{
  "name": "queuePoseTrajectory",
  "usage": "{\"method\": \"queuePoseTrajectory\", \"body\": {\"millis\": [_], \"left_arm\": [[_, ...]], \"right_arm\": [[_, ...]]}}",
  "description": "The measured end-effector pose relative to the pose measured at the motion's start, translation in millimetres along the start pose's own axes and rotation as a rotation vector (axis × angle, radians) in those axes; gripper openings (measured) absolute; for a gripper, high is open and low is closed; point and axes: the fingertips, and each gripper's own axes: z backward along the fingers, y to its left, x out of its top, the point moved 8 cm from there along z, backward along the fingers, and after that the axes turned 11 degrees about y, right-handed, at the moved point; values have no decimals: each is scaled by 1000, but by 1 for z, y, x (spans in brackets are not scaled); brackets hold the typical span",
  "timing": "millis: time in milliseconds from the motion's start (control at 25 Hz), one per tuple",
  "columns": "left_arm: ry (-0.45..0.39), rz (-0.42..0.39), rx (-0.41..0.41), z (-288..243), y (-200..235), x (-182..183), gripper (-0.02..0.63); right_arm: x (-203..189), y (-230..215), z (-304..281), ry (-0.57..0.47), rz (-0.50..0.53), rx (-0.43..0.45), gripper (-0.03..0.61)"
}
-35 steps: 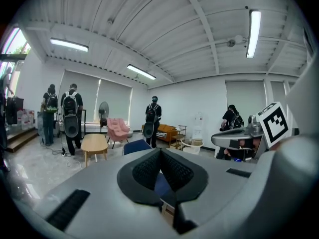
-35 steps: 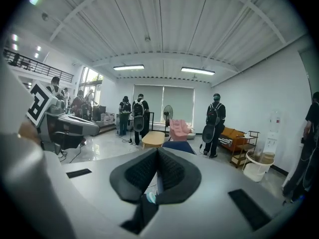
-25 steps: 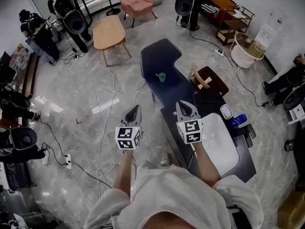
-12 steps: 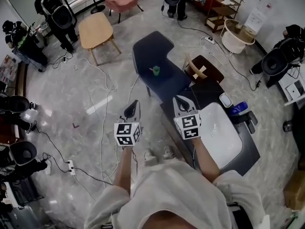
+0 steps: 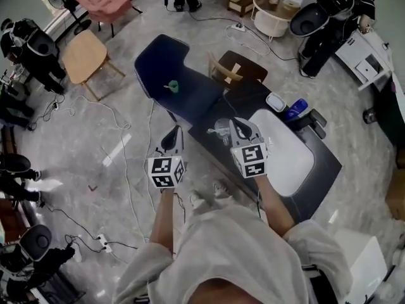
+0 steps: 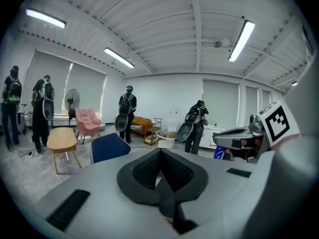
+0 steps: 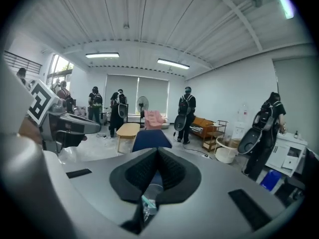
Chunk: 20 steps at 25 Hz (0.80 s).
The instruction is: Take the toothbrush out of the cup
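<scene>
A clear cup (image 5: 221,130) stands on the dark counter (image 5: 253,100), just left of my right gripper (image 5: 236,123). In the right gripper view the cup (image 7: 151,192) shows low through the slit under the closed jaws, with a teal toothbrush (image 7: 147,202) in it. My right gripper (image 7: 157,151) is shut and holds nothing. My left gripper (image 5: 176,130) hangs over the floor left of the counter. In its own view the left gripper (image 6: 160,153) is shut and holds nothing.
A white basin (image 5: 288,160) sits in the counter to the right, with a blue bottle (image 5: 295,109) and a small dish (image 5: 276,102) behind it. A dark blue table (image 5: 166,68) carries a green cup (image 5: 172,87). Cables cross the floor. Several people stand around the room.
The view has swung so the counter now lies straight ahead. Both grippers have come closer to it, and the clear cup has appeared beside the right gripper. Both stay shut.
</scene>
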Motion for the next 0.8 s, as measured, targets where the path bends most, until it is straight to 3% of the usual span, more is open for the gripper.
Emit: {"method": "queuePoseTrajectory", "body": {"millis": [360,800], "left_arm": [[35,-42,-124,-36,-39,0,25],[107,-25,-125,-40,-41,-30,25]], "right_arm": [[-32,-34,26,37,-73,-113,11],[-78,-21,18,119,-135,-72,12]]}}
